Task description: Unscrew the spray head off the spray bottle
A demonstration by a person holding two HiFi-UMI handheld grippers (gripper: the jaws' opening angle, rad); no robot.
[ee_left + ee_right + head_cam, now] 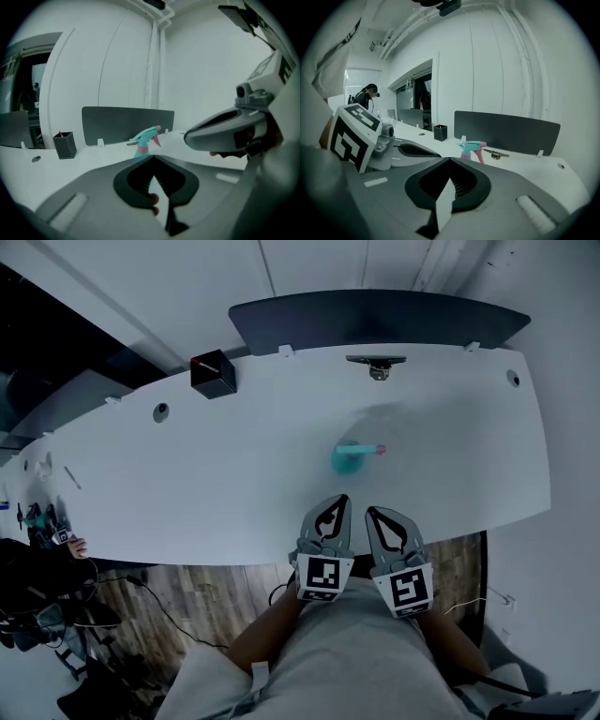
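— Forearms and both grippers are sitting closest, low by the person's lap at the near edge of the table (187, 484). What are the jaws doing?

— The left gripper (338, 500) and the right gripper (373, 512) are both showing clenched jaws, tips pressed together with nothing between them. Each gripper view is confirming that.

— Where is the spray bottle (351, 458) standing?

— It is standing upright on the white table, ahead of the two grippers and well apart from both. The spray head (367, 450) is sitting on top, with its pink nozzle pointing right in the head view.

— Which step is in hand, then?

— I am judging that unscrewing is not yet under way. The head is looking fully seated, so this is the reach toward the bottle.

— What is the next move asking for?

— Both jaws are going to need opening. One gripper should be clamping the body to stop it from spinning or tipping, while the other is closing round the collar under the head, ready to turn.
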